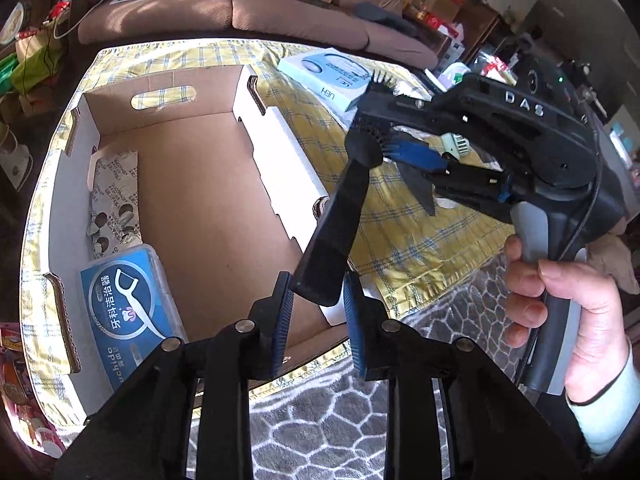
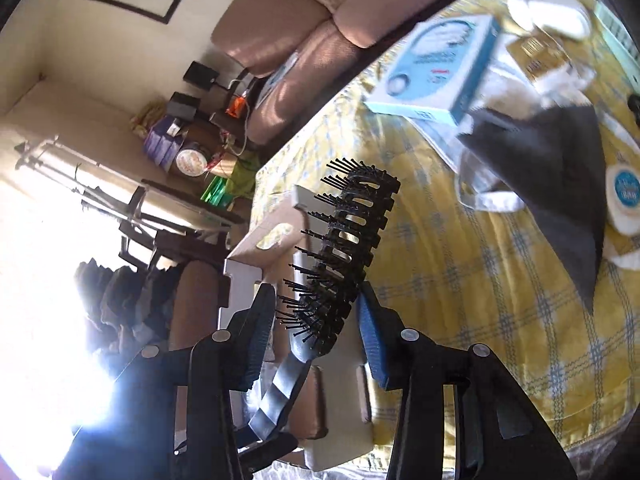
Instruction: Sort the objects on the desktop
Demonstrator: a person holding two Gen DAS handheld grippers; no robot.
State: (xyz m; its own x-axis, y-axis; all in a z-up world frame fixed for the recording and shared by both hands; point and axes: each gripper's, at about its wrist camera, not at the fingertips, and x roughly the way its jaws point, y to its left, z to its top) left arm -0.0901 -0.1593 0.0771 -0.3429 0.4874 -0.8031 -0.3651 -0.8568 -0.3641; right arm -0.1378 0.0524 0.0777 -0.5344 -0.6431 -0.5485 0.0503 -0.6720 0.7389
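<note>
A black hairbrush [image 1: 340, 216] is held in the air over the right wall of an open cardboard box [image 1: 208, 184]. My left gripper [image 1: 316, 300] is shut on the end of its handle. My right gripper [image 1: 384, 136] has its blue pads around the bristled head. In the right wrist view the brush head [image 2: 344, 248] stands between the right gripper's fingers [image 2: 312, 328] with gaps on both sides, so the jaws are open. A blue dental floss box [image 1: 128, 308] and a foil blister pack [image 1: 116, 200] lie inside the box.
A yellow checked cloth [image 1: 400, 220] covers the table. On it lie a light blue carton [image 1: 332, 76], a dark grey mask [image 2: 560, 168], a gold packet [image 2: 540, 56] and a round white tin [image 2: 624, 200]. A brown sofa [image 1: 240, 4] stands behind. A grey patterned rug [image 1: 320, 420] is below.
</note>
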